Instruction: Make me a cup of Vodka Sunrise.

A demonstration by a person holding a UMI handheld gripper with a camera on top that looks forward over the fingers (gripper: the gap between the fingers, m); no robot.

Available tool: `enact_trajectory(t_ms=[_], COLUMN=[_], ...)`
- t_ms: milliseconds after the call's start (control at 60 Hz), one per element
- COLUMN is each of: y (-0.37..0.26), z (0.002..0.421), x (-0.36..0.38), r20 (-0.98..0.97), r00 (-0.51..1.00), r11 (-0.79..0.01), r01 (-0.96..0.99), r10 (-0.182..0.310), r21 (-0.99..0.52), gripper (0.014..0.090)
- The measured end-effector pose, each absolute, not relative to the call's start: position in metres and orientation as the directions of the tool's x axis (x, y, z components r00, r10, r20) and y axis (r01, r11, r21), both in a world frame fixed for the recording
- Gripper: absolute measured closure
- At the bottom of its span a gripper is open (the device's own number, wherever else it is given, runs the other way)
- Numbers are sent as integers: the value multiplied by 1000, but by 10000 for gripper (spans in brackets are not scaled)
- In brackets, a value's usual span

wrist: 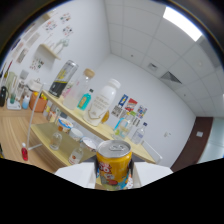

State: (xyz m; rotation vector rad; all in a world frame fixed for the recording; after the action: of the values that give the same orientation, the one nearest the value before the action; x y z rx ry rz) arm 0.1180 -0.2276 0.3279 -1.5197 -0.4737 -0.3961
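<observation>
A yellow and orange drink can [114,161] with a silver pull-tab top stands upright between my two fingers, and my gripper [114,176] is shut on it. The pale fingers [75,174] flank the can's lower half on both sides. The can's base is hidden. Nothing shows under it, and the whole view is tilted. Beyond the can runs a wooden shelf [107,134] of bottles: a dark bottle with a yellow label [64,79], a clear bottle with a blue label [85,100] and a large pale bottle [103,102].
A lower shelf holds a clear glass [56,140] and small containers. A small red object [24,151] stands on the wooden counter to the left. Posters hang on the white wall. A dark door [194,142] is off to the right, under a ceiling light [182,22].
</observation>
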Motion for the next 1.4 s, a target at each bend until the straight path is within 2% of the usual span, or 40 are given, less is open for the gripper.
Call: enact_trajectory(t_ms=[150,317,400,550,750,833,1033,1317,1367,1400], y=[-239,-237,-232,-226,-218,-218,-221,-237,-239,-241], z=[310,231,183,114,61,50,52,46,48,52], x=[181,243,264,277,274,273,272,269,268,267], r20=[206,-8,-27,-54,-55,-53,-33,-44,-50,-48], r00=[978,998,997,995,996,996,997,994,992,992], r11=[-35,-157,-228,-336,-434,-456,-433,-458,-465,-466], r01=[207,-17,-44,-78,-80,-79,-60,-87,-97,-99], r10=[8,-55,-76,-81,-70,-69,-69,-105,-113,-120], r21=[-978,-987,-973,-939,-897,-886,-899,-885,-880,-880], gripper=[537,539,540,537,537,535,517,503,418,331])
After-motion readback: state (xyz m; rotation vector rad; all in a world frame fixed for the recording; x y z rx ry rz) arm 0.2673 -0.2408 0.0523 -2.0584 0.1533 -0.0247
